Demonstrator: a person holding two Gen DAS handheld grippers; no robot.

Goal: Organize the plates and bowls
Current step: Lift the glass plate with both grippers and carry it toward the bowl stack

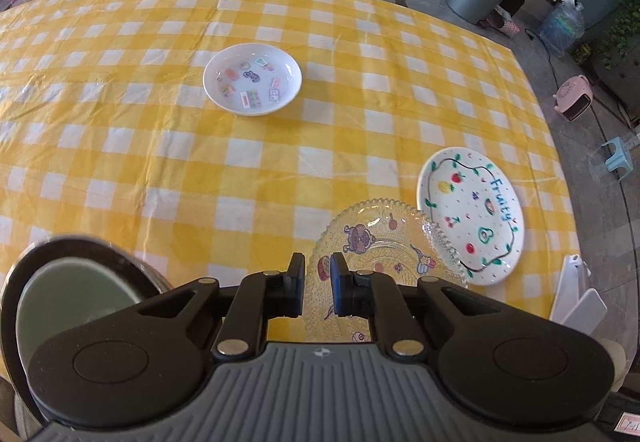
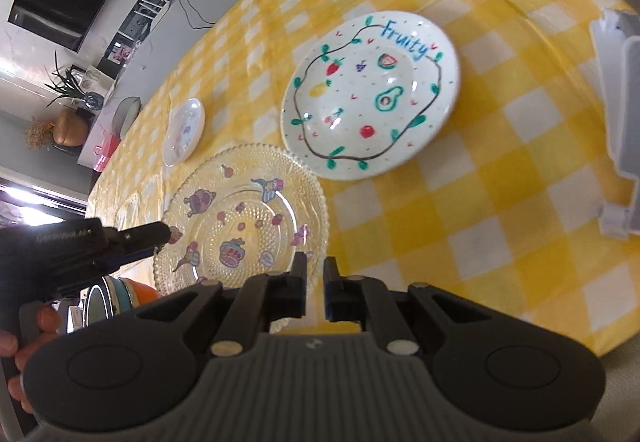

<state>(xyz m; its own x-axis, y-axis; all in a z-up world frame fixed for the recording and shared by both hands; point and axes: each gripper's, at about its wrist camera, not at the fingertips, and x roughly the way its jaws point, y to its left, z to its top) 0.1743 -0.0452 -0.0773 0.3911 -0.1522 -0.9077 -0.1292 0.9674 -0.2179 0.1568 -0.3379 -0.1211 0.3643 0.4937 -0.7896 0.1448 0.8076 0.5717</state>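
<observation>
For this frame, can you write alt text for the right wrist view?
A clear glass plate with cartoon stickers lies on a yellow checked tablecloth, just ahead of the shut, empty right hand-held gripper. Behind it sit a white "Fruity" plate and a smaller white plate.

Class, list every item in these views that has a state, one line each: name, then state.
glass plate: held by its rim in both grippers.
Fruity plate: flat on the tablecloth, empty.
sticker plate: flat on the tablecloth, empty, untouched.
bowls: nested, green inside dark.
left gripper: shut on the glass plate's rim.
right gripper: shut on the glass plate's rim.
</observation>
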